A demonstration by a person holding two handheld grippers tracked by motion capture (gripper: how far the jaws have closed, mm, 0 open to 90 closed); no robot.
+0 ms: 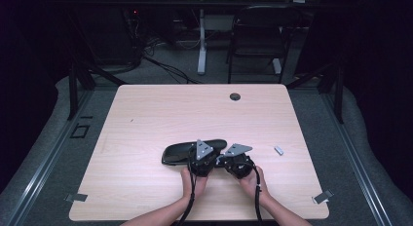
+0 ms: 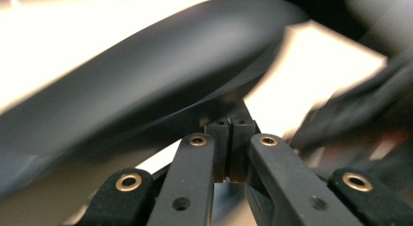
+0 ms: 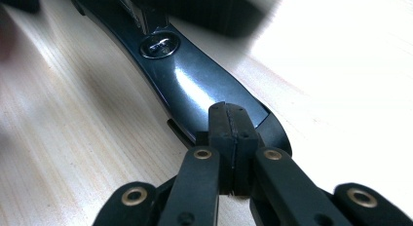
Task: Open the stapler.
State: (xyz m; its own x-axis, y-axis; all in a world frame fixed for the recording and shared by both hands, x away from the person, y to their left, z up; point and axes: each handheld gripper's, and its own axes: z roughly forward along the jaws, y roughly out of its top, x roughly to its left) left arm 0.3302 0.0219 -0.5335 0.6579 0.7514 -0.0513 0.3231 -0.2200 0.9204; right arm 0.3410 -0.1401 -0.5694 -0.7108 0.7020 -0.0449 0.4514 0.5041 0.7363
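A black glossy oblong object [image 1: 187, 152] lies on the wooden table [image 1: 146, 119], near its front edge. My left gripper [image 1: 200, 161] is at the object's near side, its pads [image 2: 221, 133] pressed together right under the blurred dark rim [image 2: 146, 89]. I cannot tell whether a thin edge is pinched there. My right gripper [image 1: 229, 163] comes in from the right, jaws shut. Its fingertips [image 3: 221, 121] lie over the shiny end of a narrow black part [image 3: 195, 84] that carries a round metal stud [image 3: 158, 45]. Nothing shows between those pads.
A small silver piece [image 1: 278, 150] lies on the table to the right of the grippers. A round cable hole [image 1: 235, 96] sits near the far edge. Behind the table stand a folding chair [image 1: 258, 36] and a desk leg [image 1: 201, 41].
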